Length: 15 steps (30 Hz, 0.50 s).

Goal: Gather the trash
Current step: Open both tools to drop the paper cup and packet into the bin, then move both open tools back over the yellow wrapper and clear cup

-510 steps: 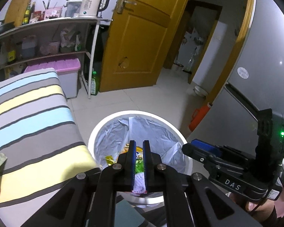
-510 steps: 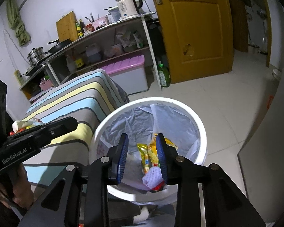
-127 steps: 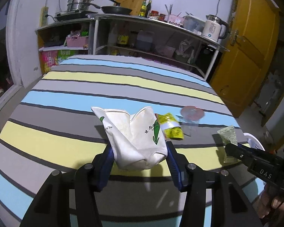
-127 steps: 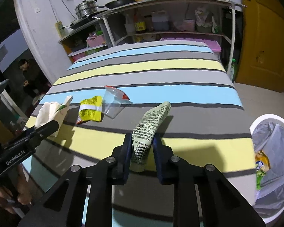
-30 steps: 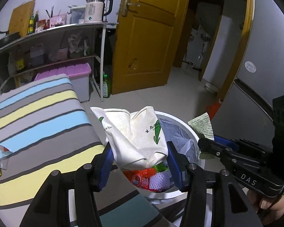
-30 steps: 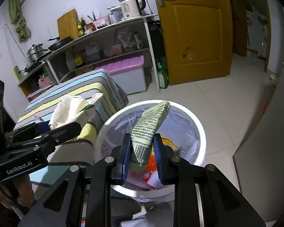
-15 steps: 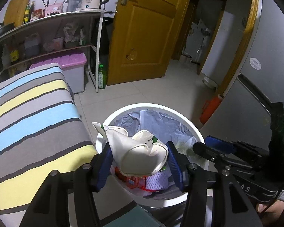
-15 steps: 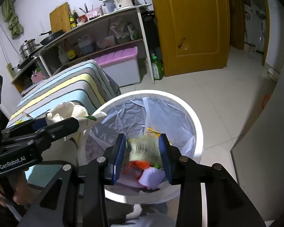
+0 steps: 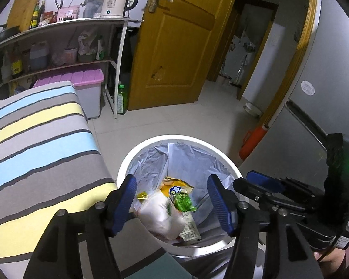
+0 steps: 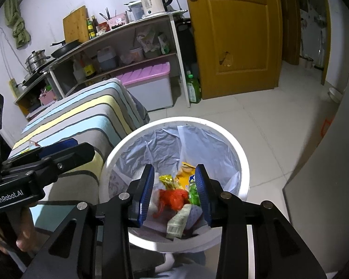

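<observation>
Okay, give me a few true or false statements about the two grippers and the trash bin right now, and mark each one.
1. Both grippers hang open over the white bin. True: the left gripper and right gripper hold nothing.
2. The white bag is clamped in the left gripper. False: it lies in the bin.
3. The bin has a plastic liner. True.
4. The bin stands on the striped table. False: it stands on the floor beside it.
</observation>
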Tool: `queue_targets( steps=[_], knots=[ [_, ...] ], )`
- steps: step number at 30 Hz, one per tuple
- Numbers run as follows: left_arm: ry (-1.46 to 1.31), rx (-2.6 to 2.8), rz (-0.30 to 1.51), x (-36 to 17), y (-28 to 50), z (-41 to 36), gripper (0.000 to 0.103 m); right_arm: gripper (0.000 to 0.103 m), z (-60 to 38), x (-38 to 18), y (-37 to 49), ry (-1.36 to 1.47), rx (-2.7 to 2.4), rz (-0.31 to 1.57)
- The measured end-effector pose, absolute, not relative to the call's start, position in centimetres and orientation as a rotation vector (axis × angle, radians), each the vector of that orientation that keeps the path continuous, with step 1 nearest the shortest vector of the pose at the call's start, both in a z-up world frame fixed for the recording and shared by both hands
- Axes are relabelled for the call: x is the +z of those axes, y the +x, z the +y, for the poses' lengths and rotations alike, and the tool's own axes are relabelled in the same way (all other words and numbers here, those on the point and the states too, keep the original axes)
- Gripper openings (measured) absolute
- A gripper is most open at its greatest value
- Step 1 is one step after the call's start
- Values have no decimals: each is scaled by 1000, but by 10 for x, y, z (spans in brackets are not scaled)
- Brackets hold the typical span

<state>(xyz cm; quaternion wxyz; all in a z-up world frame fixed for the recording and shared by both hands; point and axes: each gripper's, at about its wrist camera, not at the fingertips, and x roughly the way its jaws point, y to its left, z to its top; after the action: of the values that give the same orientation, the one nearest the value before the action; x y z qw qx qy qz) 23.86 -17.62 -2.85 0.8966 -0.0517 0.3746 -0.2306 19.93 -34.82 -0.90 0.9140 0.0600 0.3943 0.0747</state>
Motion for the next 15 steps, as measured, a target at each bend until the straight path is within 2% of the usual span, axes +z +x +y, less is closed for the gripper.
queue_targets(
  steps=[15],
  knots=[
    [-146, -427, 640, 14, 197, -132, 63, 38, -310, 31, 174, 57, 223, 733]
  ],
)
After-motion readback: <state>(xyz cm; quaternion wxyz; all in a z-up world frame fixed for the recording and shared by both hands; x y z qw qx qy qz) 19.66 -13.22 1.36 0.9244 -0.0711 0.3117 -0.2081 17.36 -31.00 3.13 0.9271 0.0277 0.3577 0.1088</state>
